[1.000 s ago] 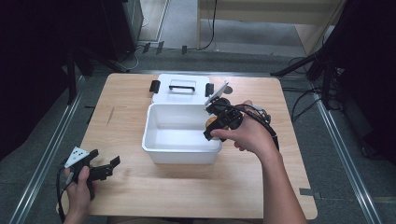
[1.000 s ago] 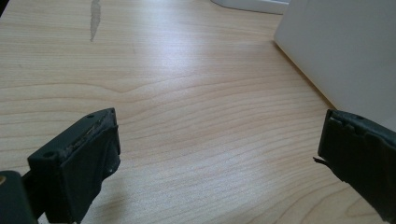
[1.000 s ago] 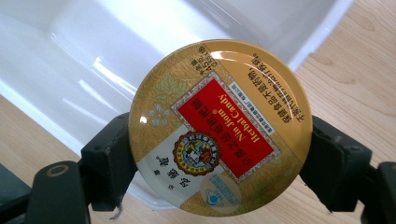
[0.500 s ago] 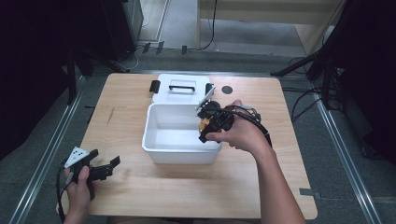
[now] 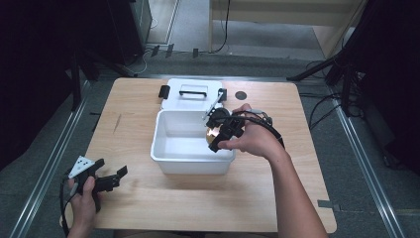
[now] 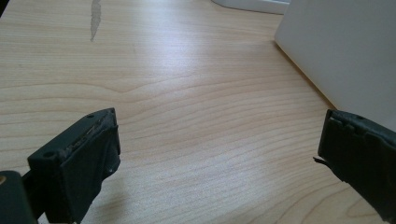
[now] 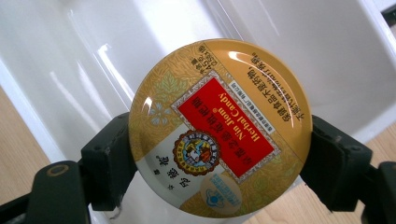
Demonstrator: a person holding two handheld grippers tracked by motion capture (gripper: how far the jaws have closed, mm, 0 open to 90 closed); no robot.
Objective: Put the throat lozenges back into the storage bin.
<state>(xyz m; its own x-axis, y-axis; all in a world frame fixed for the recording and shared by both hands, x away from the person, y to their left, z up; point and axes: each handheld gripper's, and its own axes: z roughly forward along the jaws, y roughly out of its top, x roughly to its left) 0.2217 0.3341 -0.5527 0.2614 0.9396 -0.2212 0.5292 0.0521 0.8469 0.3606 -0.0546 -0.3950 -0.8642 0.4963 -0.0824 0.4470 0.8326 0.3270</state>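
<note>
Right claw point(image 7: 219, 154) clamped on candy tin point(image 7: 220, 128) by its rim, held over white bin point(image 5: 171, 153), likely for dropping in | Left claw point(image 6: 219, 154) apart, empty, parked low over bench point(image 6: 187, 93) beside bin, out of the way.

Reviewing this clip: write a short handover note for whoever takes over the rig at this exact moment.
Right gripper: shut on the round gold candy tin, held over the right part of the open white box.
Left gripper: open, holding nothing, low over the wooden table near its front left corner, beside the box wall.
Box lid: lies flat on the table behind the box.
Done: tin picked up and brought over the box.
Left: probably lower the tin into the box and release; the lid likely goes on afterwards.
</note>
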